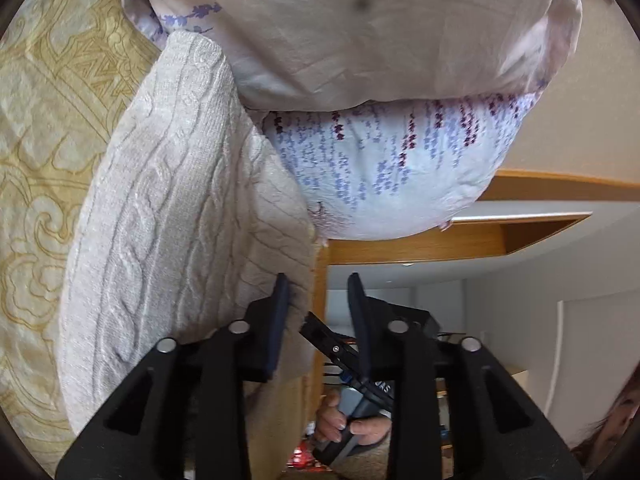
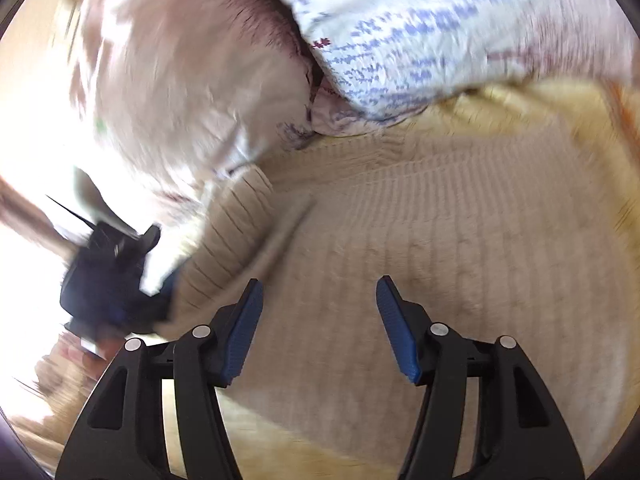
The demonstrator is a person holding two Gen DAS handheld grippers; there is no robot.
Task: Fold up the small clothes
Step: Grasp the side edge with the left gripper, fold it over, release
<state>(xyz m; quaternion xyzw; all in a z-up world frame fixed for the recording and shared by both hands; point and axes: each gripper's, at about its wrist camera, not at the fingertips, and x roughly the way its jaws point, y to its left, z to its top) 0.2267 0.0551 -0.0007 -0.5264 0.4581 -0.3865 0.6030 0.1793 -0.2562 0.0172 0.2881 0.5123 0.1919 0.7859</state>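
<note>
A cream cable-knit sweater [image 1: 168, 240] lies on a patterned yellow bedcover [image 1: 48, 128]. In the left wrist view my left gripper [image 1: 318, 292] has the sweater's edge between its fingers, with a gap still showing between the pads, and lifts it. In the blurred right wrist view the sweater [image 2: 400, 240] fills the middle, and my right gripper [image 2: 320, 300] is open and empty just above it. The left gripper [image 2: 116, 276] shows there at the left, at the sweater's ribbed edge. The right gripper and the hand on it [image 1: 348, 420] show low in the left view.
A floral quilt or pillow [image 1: 392, 168] with purple print lies right behind the sweater, also in the right wrist view [image 2: 420, 40]. A wooden bed frame [image 1: 420, 244] and white room walls show beyond. A person's face [image 1: 616, 420] is at the right edge.
</note>
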